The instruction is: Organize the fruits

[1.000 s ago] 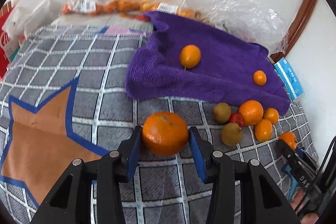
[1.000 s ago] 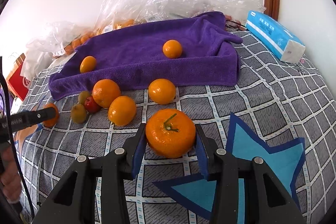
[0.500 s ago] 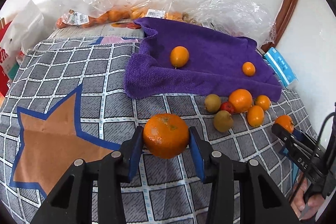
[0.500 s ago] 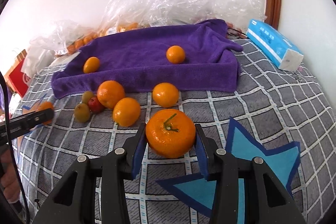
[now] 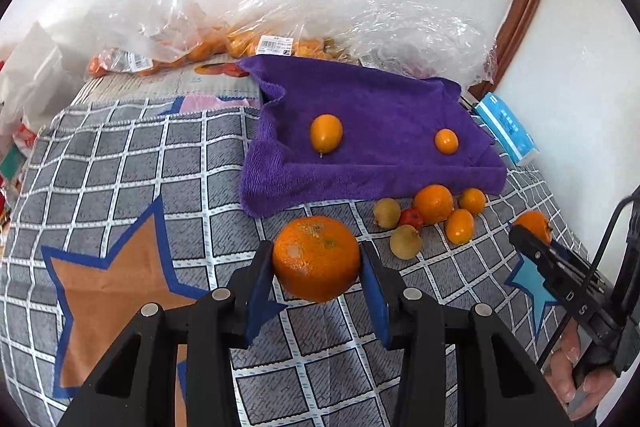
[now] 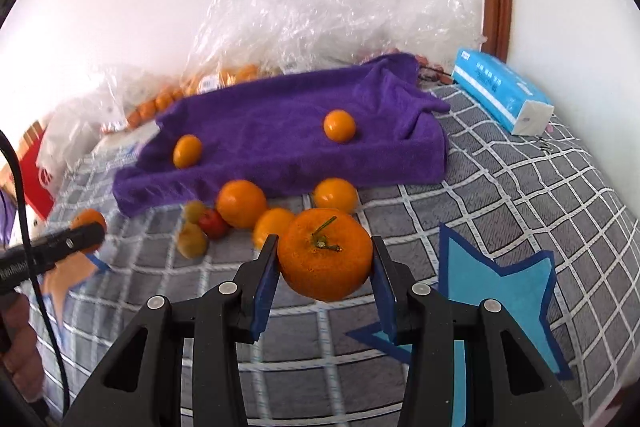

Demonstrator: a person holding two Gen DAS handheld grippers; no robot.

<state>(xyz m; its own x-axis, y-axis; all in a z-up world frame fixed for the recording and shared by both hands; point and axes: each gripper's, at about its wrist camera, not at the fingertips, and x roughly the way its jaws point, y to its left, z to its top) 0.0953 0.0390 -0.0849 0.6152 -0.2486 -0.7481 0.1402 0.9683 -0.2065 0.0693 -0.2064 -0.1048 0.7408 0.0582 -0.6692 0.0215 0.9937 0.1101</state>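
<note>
My left gripper [image 5: 316, 261] is shut on a large orange [image 5: 316, 259], held above the checked cloth [image 5: 120, 163]. My right gripper [image 6: 325, 259] is shut on another large orange with a stem [image 6: 325, 259], also lifted. A purple towel [image 5: 380, 115] lies ahead with two small oranges on it [image 5: 327, 133] [image 5: 446, 141]; it also shows in the right wrist view [image 6: 280, 131]. A cluster of small oranges [image 5: 434, 203], greenish fruits [image 5: 406, 242] and a red one [image 5: 412, 217] sits in front of the towel.
Clear plastic bags with more oranges [image 5: 200, 47] are piled along the wall behind the towel. A blue tissue pack [image 6: 500, 89] lies at the right of the towel. White bags [image 5: 28, 83] stand at the far left.
Both grippers have risen and pulled back with their oranges, which were resting on the cloth a second ago. The towel and loose fruit have not moved.
</note>
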